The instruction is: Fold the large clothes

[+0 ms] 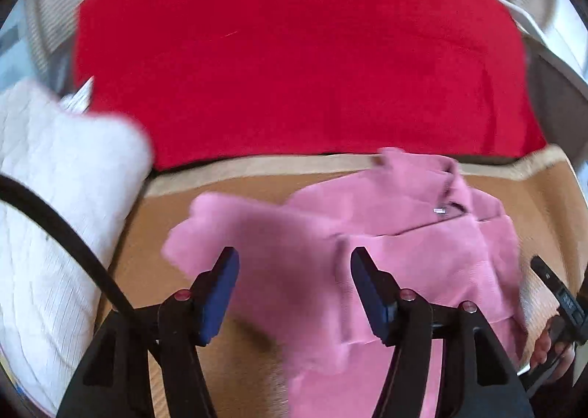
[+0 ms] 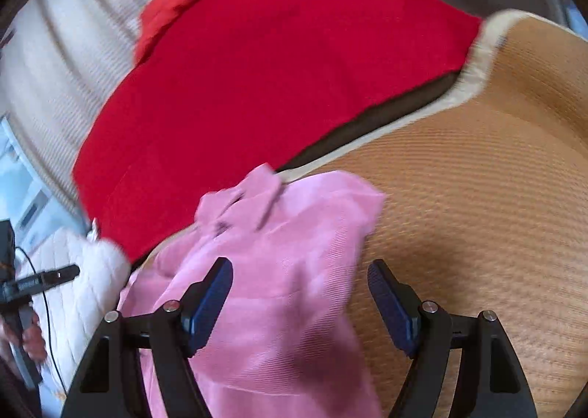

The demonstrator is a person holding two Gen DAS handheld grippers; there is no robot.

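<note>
A pink corduroy garment [image 1: 386, 234] with a collar and a snap lies partly folded on a tan woven mat [image 1: 165, 241]. My left gripper [image 1: 294, 271] is open and empty, hovering over the garment's left part. In the right wrist view the same pink garment [image 2: 279, 271] lies on the mat [image 2: 477, 215]. My right gripper [image 2: 301, 282] is open and empty above the garment's right edge. The other gripper shows at the right edge of the left wrist view [image 1: 558, 296] and at the left edge of the right wrist view [image 2: 44, 278].
A large red cloth [image 1: 294, 57] lies beyond the mat, also in the right wrist view [image 2: 275, 68]. A white quilted pillow [image 1: 47, 204] sits at the left, also seen in the right wrist view [image 2: 84, 278]. A black cable [image 1: 66, 241] crosses it. Pale ribbed bedding [image 2: 62, 61] lies behind.
</note>
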